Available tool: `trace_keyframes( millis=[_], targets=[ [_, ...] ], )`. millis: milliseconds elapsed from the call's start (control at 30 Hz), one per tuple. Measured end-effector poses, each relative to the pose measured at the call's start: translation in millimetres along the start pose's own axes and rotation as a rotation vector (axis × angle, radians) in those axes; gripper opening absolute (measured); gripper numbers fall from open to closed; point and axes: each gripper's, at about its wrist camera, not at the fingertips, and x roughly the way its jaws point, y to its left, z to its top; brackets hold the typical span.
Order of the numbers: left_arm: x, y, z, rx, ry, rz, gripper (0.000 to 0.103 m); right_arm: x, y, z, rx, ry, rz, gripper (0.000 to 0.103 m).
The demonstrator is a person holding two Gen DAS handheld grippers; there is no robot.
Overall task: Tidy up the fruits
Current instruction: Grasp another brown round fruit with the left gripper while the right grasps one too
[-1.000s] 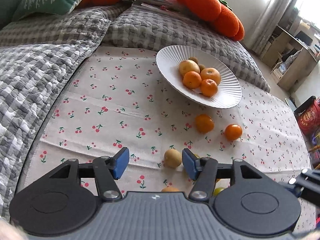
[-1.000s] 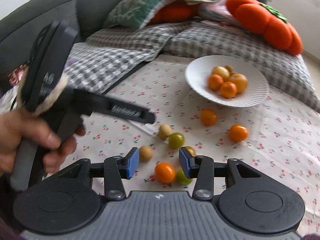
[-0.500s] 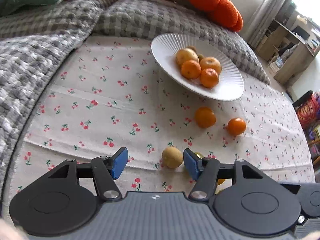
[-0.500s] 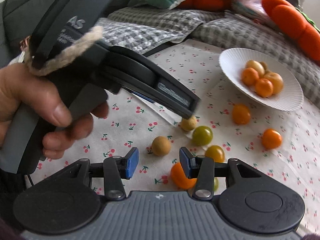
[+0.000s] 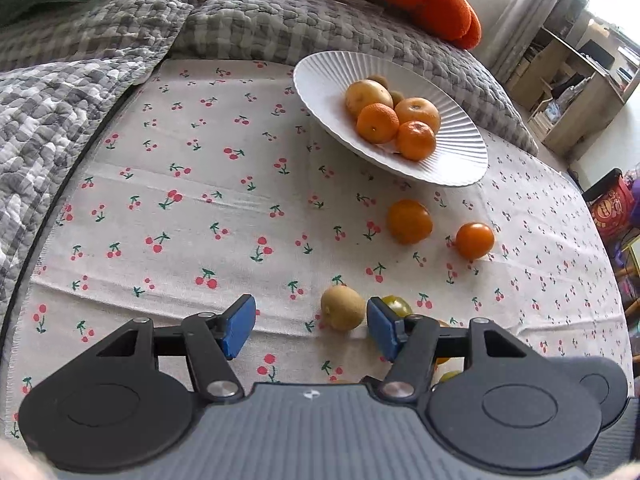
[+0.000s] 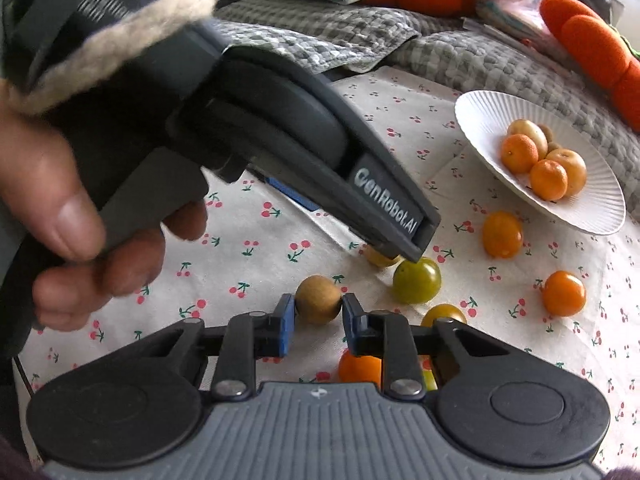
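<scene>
Brown fruit (image 6: 319,299); round, matte, tan

The left gripper's body (image 6: 248,128) hides most of a tan fruit (image 6: 380,258). Below the right gripper's fingers (image 6: 362,322), an orange fruit (image 6: 358,368) is half covered, and a green one (image 6: 429,378) barely shows.

I count one plate (image 5: 460,160), six fruits on it, seven loose fruits on my cloth (image 5: 180,168).

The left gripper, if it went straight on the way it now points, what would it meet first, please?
Most likely the brown kiwi-like fruit, sitting just ahead of the left gripper beside its right pad; depth is unclear, so it may slip past.
</scene>
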Motion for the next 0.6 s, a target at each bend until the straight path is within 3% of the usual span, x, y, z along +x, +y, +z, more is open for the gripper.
trace_keyframes(
  millis=[300,600],
  targets=[
    [5.7,1.2,0.4,-0.028,0.013,-0.019,0.056,-21.2,-11.6,6.3,0.069,0.042,-0.014,0.023],
    [11.4,-9.2,-1.7,0.005,-0.007,-0.030,0.031,-30.3,-17.2,12.4,0.109,0.030,-0.027,0.023]
  ],
)
